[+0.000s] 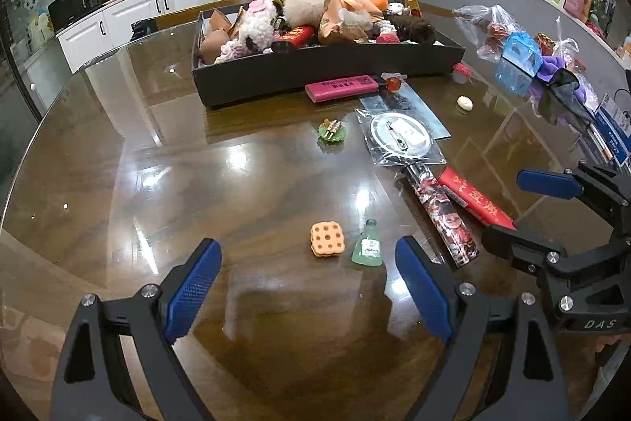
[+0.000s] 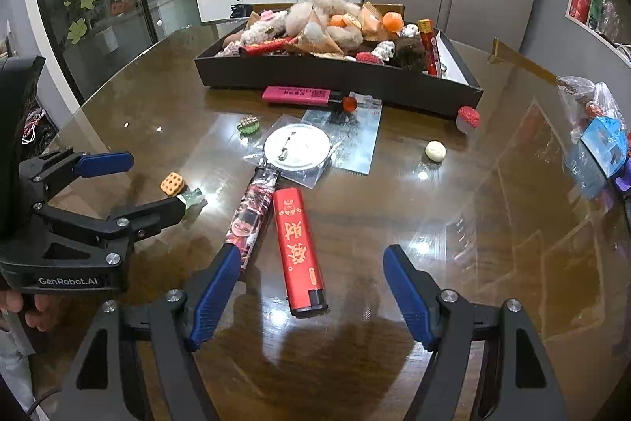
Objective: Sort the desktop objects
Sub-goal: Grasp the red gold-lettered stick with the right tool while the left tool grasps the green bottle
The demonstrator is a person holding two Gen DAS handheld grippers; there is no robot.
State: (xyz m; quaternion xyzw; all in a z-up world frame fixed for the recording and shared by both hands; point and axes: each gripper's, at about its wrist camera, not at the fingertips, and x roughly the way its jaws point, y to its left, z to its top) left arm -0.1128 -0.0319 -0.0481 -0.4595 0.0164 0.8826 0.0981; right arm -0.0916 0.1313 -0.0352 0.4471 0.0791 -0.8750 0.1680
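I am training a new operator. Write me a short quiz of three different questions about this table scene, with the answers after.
1. True or false: both pairs of jaws are open and hold nothing.
2. Which object lies nearest in front of the right gripper? A) the pink lighter B) the red lighter C) the white round piece
3. Fill in: beside the orange waffle-shaped biscuit, in front of the left gripper, lies a small green ____.

Key
1. True.
2. B, the red lighter; the pink lighter lies far off by the black tray, and the white round piece is off to the right.
3. bottle.
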